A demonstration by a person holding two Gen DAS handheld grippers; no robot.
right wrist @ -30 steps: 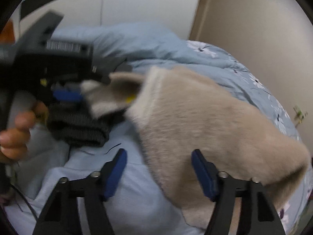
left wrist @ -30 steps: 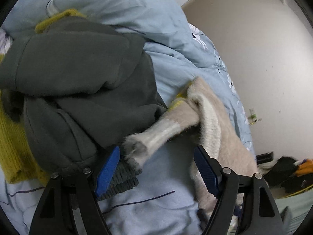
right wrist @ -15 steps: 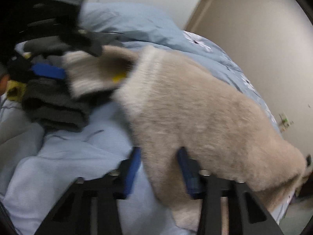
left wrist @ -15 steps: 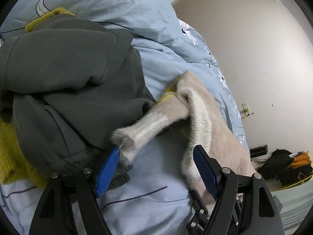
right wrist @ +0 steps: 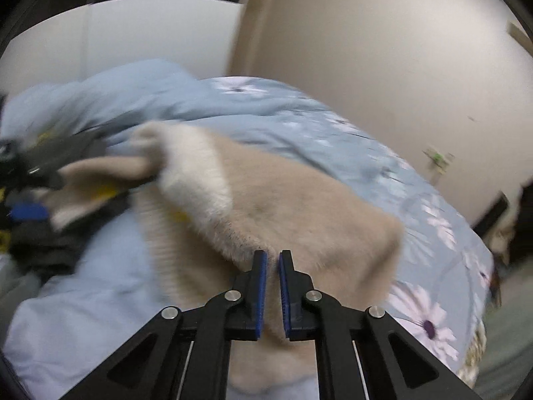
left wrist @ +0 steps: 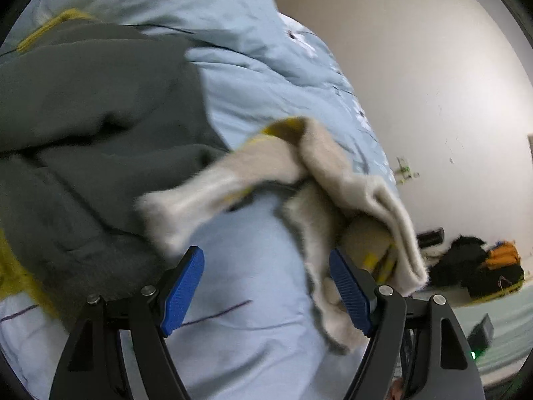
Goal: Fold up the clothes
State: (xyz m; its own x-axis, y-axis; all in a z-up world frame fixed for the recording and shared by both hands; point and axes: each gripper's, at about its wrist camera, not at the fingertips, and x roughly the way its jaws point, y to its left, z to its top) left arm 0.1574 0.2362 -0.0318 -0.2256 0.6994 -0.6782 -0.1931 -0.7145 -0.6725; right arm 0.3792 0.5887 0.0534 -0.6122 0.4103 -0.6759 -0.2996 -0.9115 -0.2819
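Note:
A fluffy beige sweater lies on the light blue duvet. My right gripper is shut on its near edge and lifts the cloth. In the left wrist view the sweater is bunched up, its pale sleeve stretching left over a dark grey garment. My left gripper is open and empty just below the sleeve's cuff.
A yellow knit shows under the grey garment at the left. The beige wall runs along the bed's right side. Dark and orange items lie on the floor at the right.
My right gripper closed on the beige sweater's edge and pulled it up and over. The sweater bunched toward the right. My left gripper stayed open, drawing back slightly from the sleeve.

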